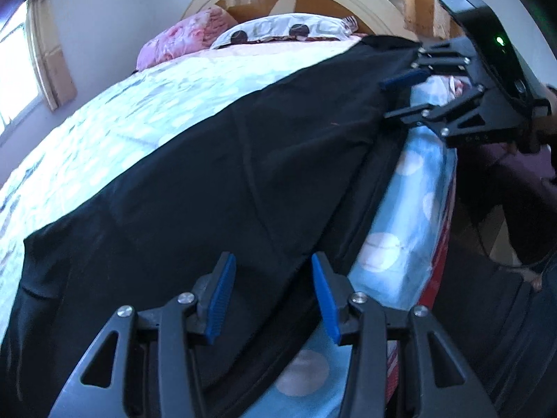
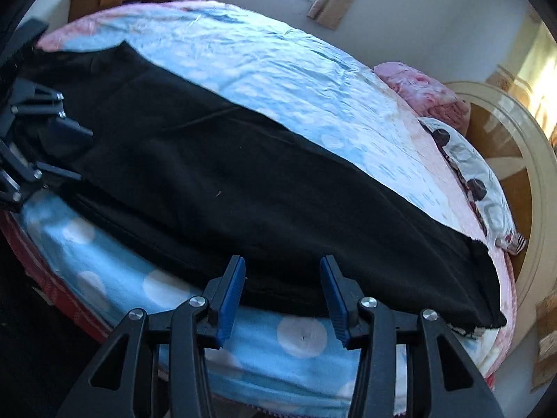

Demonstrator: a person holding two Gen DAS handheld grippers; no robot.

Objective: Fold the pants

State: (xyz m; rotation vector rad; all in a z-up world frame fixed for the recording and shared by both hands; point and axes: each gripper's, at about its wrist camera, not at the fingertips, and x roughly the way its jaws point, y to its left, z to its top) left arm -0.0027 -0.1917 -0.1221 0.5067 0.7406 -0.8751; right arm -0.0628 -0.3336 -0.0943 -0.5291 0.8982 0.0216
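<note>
Left wrist view shows your left gripper point(image 1: 271, 299) low over the near edge of the black pants point(image 1: 216, 174); its blue pads point(image 1: 221, 299) are spread wide apart and pinch nothing; the cloth lies under the gap between them. Your right gripper point(image 1: 403, 95) shows up in the far corner of that same view; it sits at the other end of the pants, near the pillow point(image 1: 278, 31); its fingers are apart too, and you cannot tell if one tip touches the cloth.

Right wrist view tells the same story from the other end; your right gripper point(image 2: 282, 299) has its pads spread with nothing between them but air and the pants point(image 2: 243, 181) edge below; your left gripper point(image 2: 52, 153) peeks in at the far side.

The pants lie long and flat on the bed point(image 2: 278, 69), close to its near edge, on the blue blanket with white dots point(image 2: 156, 271). It looks like one leg is already laid over the other, since you see one long dark strip with a second edge peeking out along the near side; so the first fold seems done. Folding the long strip end to end is still left; neither gripper has a hold yet.
</note>
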